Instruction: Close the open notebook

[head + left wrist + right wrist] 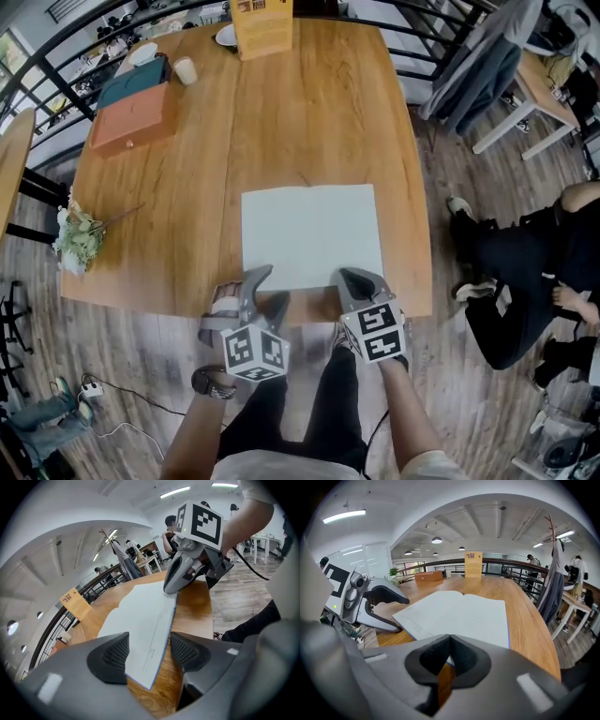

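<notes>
- Task's thing: the notebook (pixel 311 234) lies open and flat on the worktop (pixel 309 112). Its near edge is just beside the worktop's near rim, with one hand-held gripper at each near corner.
- Left hand-held gripper (pixel 272 286): your jaws stand wide. The notebook's near left corner lies between them, and neither pad appears to press on it.
- Right hand-held gripper (pixel 349 278): your jaws are together at the tips and hold nothing. The near right corner lies just beyond them.
- Risk 1: closing the left jaws on the top leaf alone would probably turn or crease one page instead of folding that half over.
- Risk 2: lifting the left half while the right half lies unpinned could drag the whole notebook across the smooth wood, possibly past the near rim.
- Head view only: the full spread and the bare wood around it, with a brown box (pixel 131 117) and flowers (pixel 75 234) well apart.
- Left gripper view only: the gap between the pads (pixel 115 656) and the paper.
- Right gripper view only: the centre fold and the blue cover edge (pixel 507 630) under the pages.
</notes>
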`<state>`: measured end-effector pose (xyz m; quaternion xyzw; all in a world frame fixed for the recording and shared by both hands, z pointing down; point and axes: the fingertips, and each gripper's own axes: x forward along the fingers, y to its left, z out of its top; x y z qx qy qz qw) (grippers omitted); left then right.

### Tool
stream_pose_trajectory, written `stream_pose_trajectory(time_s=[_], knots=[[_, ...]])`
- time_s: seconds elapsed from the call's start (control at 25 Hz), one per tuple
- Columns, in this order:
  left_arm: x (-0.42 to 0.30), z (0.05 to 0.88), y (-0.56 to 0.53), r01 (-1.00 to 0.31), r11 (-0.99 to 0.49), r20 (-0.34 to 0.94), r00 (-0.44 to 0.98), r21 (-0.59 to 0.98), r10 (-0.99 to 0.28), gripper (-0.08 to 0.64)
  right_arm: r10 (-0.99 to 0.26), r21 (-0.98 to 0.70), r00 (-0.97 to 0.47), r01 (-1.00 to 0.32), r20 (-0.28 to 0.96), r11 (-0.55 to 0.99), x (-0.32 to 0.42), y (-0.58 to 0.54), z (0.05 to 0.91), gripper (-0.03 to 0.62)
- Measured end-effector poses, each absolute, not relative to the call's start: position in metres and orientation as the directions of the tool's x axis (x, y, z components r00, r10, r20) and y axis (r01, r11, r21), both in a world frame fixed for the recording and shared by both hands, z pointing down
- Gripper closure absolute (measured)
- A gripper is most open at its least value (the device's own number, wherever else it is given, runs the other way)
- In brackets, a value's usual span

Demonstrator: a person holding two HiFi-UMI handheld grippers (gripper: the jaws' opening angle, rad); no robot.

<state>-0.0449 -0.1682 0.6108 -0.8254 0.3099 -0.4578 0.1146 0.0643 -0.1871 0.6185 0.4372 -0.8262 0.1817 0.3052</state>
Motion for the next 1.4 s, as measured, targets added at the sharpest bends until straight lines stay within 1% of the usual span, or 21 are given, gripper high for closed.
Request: stream_pose_trajectory(time_s=[0.32, 0.84, 1.4], knots=[[-0.047, 0.611, -0.171, -0.388, -0.779, 0.681, 0.385, -0.493, -0.623, 0.272, -0.614, -0.012, -0.416, -0.834, 0.671, 0.551, 0.063, -0.187, 0.621, 0.591], [-0.054, 0.609, -0.172, -0.338, -0.779, 0.684, 0.374, -0.528, -0.626, 0.249, -0.609, -0.02, -0.42, -0.833, 0.673, 0.553, 0.064, -0.187, 0.621, 0.591], [-0.07, 0.607, -0.173, -0.308, -0.769, 0.681, 0.356, -0.56, -0.639, 0.239, -0.599, -0.032, -0.43, -0.829, 0.675, 0.559, 0.063, -0.187, 0.621, 0.591]])
